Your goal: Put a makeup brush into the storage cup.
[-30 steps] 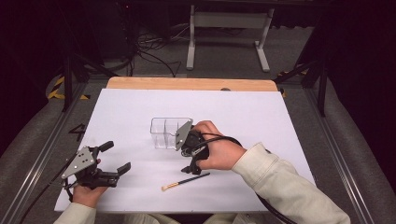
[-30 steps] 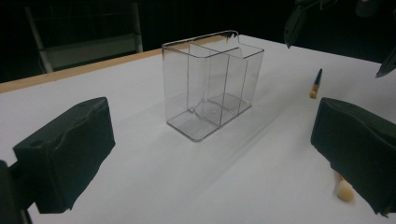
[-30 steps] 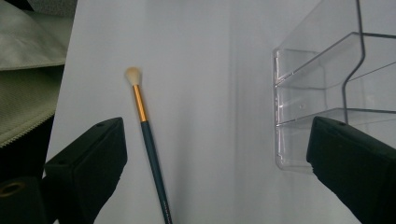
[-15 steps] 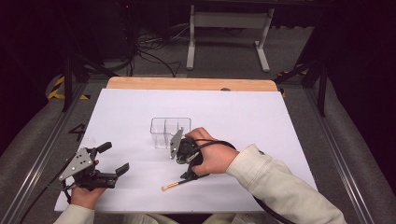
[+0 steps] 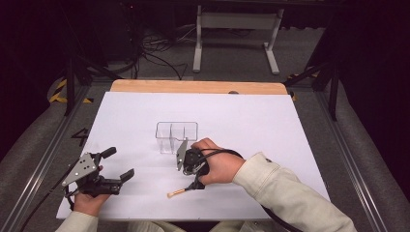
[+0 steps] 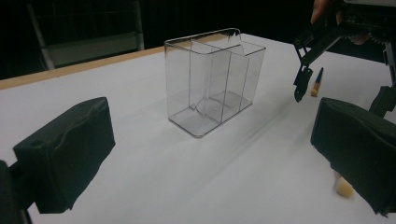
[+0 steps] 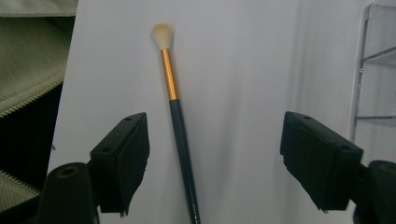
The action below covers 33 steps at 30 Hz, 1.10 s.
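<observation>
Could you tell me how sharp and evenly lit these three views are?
High view: white table evenly bright, surroundings dark. Left gripper view: clear container sharp, near jaws soft. Right gripper view: brush crisp, its jaws blurred.

Glossy clear plastic organizer (image 6: 215, 81) on matt white table cover (image 5: 261, 121); brush ferrule (image 7: 169, 74) shiny metal

Makeup brush and clear organiser on the white table

A slim makeup brush (image 7: 179, 126) with a dark teal handle, gold ferrule and pale cream bristle tip lies flat on the white tabletop, near a clear plastic rectangular organiser box (image 5: 176, 137) that stands upright, its open-topped inside split by clear dividers into compartments, all empty.
</observation>
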Each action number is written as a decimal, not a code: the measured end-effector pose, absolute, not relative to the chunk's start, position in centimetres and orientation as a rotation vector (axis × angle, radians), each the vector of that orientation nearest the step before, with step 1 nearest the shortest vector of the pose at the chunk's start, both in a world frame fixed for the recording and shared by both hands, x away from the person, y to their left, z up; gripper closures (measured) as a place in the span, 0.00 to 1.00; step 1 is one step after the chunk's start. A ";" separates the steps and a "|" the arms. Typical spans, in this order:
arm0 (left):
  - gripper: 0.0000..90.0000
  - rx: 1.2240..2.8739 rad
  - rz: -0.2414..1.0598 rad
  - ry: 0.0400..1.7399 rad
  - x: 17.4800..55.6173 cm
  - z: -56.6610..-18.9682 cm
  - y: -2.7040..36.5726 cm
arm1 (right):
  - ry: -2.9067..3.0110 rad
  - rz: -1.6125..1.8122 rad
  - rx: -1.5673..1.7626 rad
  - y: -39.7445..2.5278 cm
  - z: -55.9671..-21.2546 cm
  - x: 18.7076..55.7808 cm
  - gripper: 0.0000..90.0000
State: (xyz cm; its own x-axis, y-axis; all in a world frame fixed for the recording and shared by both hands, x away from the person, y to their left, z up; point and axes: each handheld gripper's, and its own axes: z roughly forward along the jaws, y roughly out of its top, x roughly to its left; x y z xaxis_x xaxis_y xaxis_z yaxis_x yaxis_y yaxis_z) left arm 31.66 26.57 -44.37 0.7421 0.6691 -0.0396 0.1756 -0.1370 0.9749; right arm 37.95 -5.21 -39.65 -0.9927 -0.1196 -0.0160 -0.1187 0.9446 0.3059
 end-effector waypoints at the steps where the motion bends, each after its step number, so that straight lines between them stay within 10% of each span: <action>1: 0.00 1.687 0.489 0.678 31.7 -44.4 26.6 | -3.091 -0.487 0.190 -5.2 -39.8 37.9 0.32; 14: 0.00 1.693 0.486 0.676 31.8 -44.3 26.5 | -3.060 -0.397 0.237 -5.1 -41.2 37.4 0.65; 33: 0.00 1.694 0.480 0.675 31.9 -44.4 26.4 | -3.079 -0.226 0.345 -4.4 -42.3 36.6 0.81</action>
State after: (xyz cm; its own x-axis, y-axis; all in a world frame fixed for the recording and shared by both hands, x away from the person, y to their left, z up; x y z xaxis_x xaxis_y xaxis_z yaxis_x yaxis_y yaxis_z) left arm 31.88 26.41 -44.43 0.7475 0.6630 -0.0410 0.1790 -0.1416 0.9736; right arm 36.57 -4.37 -42.33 -0.9747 -0.2228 0.0182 -0.2177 0.9647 0.1482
